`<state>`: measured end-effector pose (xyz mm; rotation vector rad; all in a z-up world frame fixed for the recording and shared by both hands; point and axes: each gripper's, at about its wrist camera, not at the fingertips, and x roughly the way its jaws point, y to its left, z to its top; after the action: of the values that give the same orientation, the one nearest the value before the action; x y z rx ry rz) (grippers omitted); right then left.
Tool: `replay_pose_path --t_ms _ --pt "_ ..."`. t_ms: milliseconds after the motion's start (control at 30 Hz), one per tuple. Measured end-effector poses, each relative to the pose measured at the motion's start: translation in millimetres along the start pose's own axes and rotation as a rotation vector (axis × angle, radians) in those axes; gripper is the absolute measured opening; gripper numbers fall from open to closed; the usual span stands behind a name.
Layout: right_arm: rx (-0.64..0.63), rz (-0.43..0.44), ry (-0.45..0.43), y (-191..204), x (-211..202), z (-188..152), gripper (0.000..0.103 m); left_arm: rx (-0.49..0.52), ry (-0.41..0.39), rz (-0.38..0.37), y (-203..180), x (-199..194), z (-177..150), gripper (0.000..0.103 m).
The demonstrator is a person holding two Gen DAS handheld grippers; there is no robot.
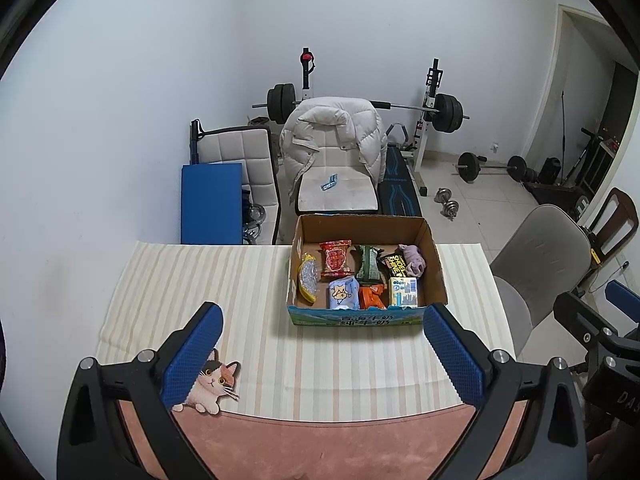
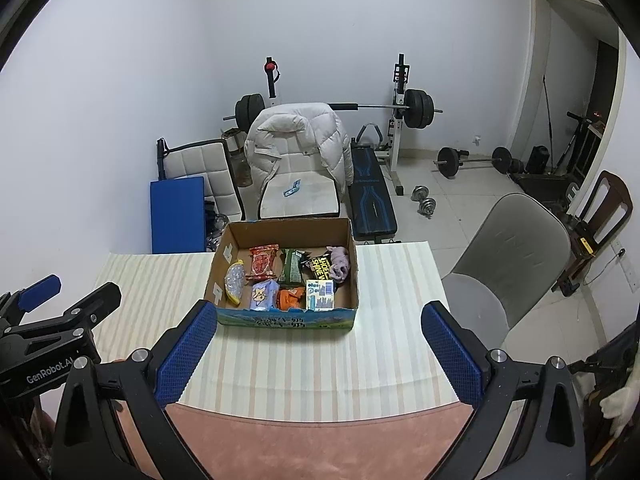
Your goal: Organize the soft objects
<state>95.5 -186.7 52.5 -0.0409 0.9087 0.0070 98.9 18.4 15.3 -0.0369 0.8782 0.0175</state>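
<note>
Here we hold both grippers above the near edge of the table, each with its blue-padded jaws spread wide and nothing between them. The left gripper (image 1: 322, 354) hovers over the striped cloth (image 1: 192, 280), and its left pad partly covers a cat-shaped plush (image 1: 214, 384) lying at the seam where the cloth meets the pink mat (image 1: 320, 448). The right gripper (image 2: 320, 354) points at the cardboard box (image 2: 286, 316), which sits on the cloth toward the far edge of the table. Inside the box we see a red snack packet (image 2: 263, 262), a green packet (image 2: 291, 267), a light-blue pouch (image 2: 262, 294), an orange packet (image 2: 290, 298), a small carton (image 2: 320, 294), and a pale purple soft toy (image 2: 340, 264) in the far right corner. Behind the table, a white puffer jacket (image 2: 296, 136) hangs over a chair.
</note>
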Motion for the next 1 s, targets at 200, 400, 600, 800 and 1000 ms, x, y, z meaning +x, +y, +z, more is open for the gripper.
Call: replay_pose_path --t_ms 200,400,600,800,1000 --pt "-0.002 -0.002 -0.005 -3 -2 2 0.103 -0.001 -0.008 0.003 0 -3 2 0.103" --pt "-0.005 -0.006 -0.013 -6 -2 6 0.103 -0.001 -0.013 0.005 -6 -4 3 0.103" --pt "-0.007 -0.006 -0.009 -7 -2 6 0.103 0.0 -0.009 0.002 -8 -4 3 0.103" --pt "-0.005 -0.014 -0.011 -11 -4 6 0.103 0.003 -0.013 -0.002 -10 -5 4 0.103" --pt "-0.002 -0.021 -0.014 -14 -5 5 0.103 0.006 -0.016 -0.006 -11 -7 4 0.103"
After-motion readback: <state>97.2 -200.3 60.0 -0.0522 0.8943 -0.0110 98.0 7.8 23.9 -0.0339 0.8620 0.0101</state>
